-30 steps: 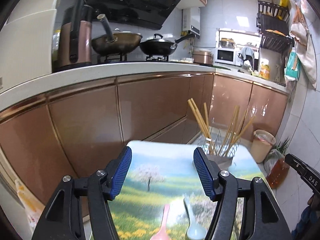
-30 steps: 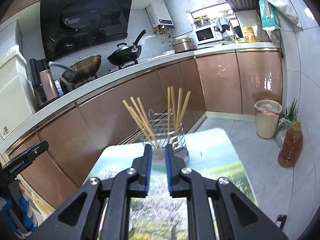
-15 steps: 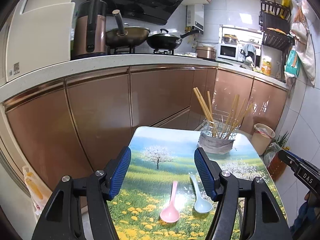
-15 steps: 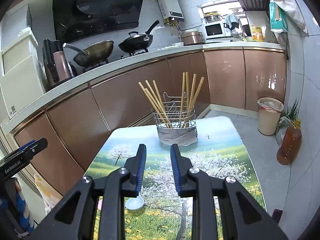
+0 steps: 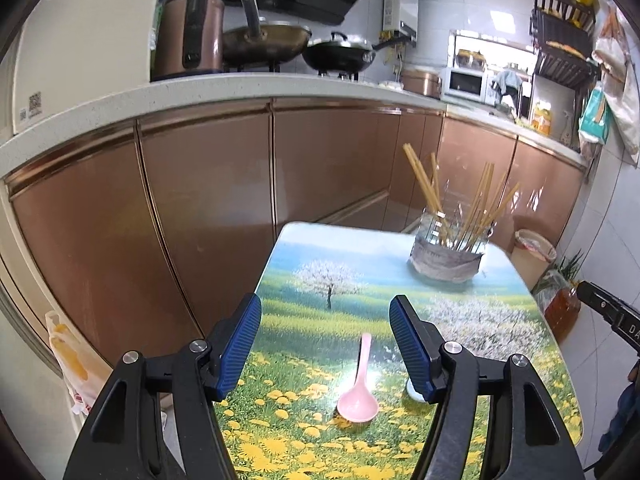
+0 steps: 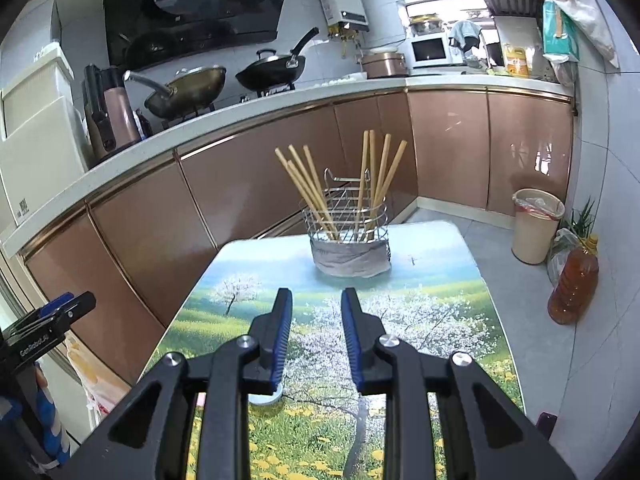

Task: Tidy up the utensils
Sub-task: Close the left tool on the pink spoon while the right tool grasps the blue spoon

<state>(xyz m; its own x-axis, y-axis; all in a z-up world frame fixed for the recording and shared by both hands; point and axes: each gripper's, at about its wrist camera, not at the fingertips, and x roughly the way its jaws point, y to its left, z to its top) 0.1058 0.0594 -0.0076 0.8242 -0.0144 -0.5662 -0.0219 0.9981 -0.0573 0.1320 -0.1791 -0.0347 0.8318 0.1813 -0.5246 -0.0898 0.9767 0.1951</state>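
The left gripper (image 5: 325,340) hangs wide open and empty above the table (image 5: 400,240), with the pink spoon (image 5: 358,390) lying between its fingers. The right gripper (image 6: 316,326) is partly open, holding nothing. Toward the table's far end stands the wire basket (image 6: 347,224) of chopsticks (image 6: 308,192). The left gripper's body reads "GenRobot.AI" in the right view.

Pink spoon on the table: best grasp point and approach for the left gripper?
Grip the pink spoon by its narrow handle, about midway, probably coming from above with the fingers closing across it. It lies flat, bowl toward the camera and handle pointing at the wire holder. The left gripper is open and already straddles it.
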